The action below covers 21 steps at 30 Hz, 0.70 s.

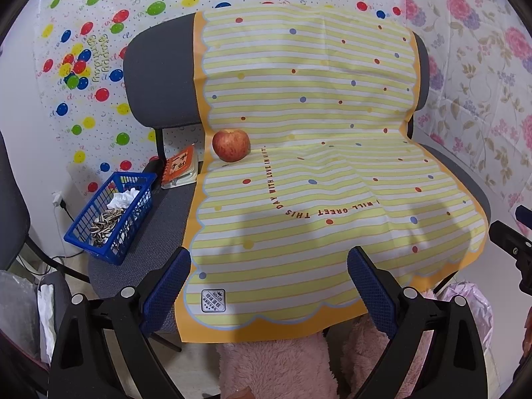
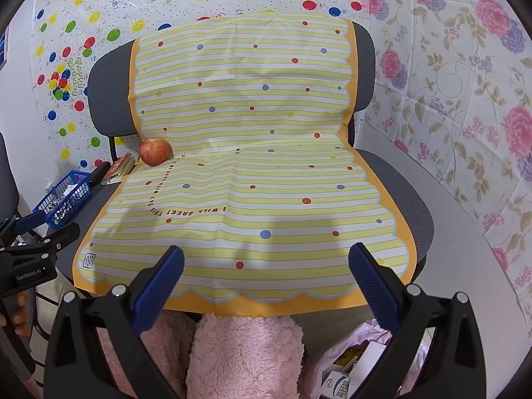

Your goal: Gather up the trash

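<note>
Above the chair's striped mat (image 1: 316, 173), I hold left gripper (image 1: 269, 282) and right gripper (image 2: 266, 276) with jaws wide, empty; careless sweeping could roll the apple (image 1: 231, 144) off.

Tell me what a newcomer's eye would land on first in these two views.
First, the yellow striped sheet draped over the grey chair, back and seat. Next, the red apple sitting alone at the sheet's left edge, where the seat meets the back. Then the blue basket at the seat's left side, holding sunflower seed shells and crumpled tissue; both grippers, left and right, hover with jaws open.
</note>
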Available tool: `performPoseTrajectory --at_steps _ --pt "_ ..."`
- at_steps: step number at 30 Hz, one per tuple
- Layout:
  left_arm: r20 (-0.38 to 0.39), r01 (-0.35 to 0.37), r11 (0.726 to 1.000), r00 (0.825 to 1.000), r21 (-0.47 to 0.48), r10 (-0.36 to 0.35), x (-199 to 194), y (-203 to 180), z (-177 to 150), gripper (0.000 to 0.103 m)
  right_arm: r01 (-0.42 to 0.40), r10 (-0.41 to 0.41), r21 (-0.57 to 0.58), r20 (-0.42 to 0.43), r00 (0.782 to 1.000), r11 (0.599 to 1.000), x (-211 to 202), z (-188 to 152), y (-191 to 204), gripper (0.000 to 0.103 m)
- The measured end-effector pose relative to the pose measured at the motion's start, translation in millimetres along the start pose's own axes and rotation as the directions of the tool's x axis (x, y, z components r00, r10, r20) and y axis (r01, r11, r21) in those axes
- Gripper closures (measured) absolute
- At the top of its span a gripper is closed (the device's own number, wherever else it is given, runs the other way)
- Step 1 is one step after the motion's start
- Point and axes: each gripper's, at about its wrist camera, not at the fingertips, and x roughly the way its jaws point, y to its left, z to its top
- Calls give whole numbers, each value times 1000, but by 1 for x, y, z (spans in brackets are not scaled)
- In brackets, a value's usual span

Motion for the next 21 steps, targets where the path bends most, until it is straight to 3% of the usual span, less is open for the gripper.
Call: performPoseTrajectory --at_steps 21 --pt "-2 -3 1000 1000 -6 3 0 1 0 9 -1 1 -9 -3 1000 1000 1 2 5 6"
